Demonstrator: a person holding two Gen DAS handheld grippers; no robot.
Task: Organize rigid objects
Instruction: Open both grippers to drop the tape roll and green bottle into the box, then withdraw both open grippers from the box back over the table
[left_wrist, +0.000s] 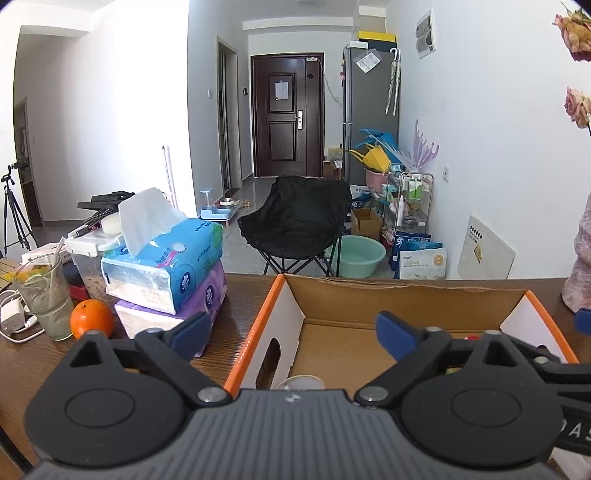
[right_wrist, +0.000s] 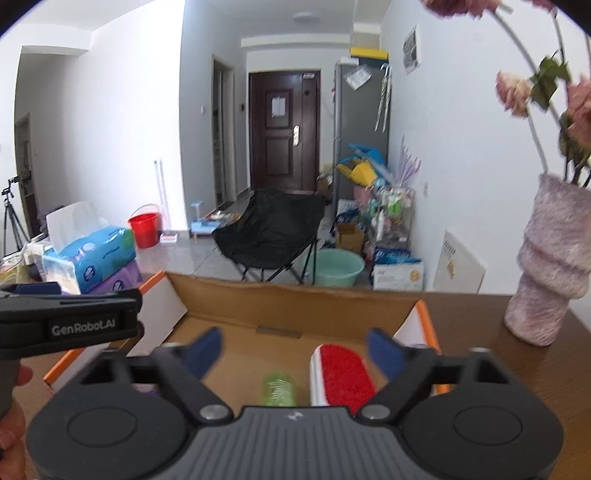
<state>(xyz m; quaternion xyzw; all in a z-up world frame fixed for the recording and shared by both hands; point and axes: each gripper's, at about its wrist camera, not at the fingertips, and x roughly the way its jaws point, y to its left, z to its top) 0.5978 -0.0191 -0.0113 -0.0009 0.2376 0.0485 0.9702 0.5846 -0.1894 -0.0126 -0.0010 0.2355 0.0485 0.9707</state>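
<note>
An open cardboard box with orange-edged white flaps (left_wrist: 255, 332) (right_wrist: 229, 295) stands on the wooden table. In the right wrist view a red and white brush (right_wrist: 341, 373) and a green ridged plastic piece (right_wrist: 277, 387) lie on the box floor. My right gripper (right_wrist: 293, 352) is open and empty above them. My left gripper (left_wrist: 293, 330) is open and empty over the box's left side; a pale round object (left_wrist: 300, 382) shows just under it. The left gripper's black body also shows at the left of the right wrist view (right_wrist: 70, 319).
Stacked tissue packs (left_wrist: 166, 273), an orange (left_wrist: 91, 319) and a glass with a straw (left_wrist: 46, 299) stand left of the box. A pink vase of dried flowers (right_wrist: 546, 273) stands right of it. A black chair (left_wrist: 295, 218) and green basin (left_wrist: 356, 254) are on the floor beyond.
</note>
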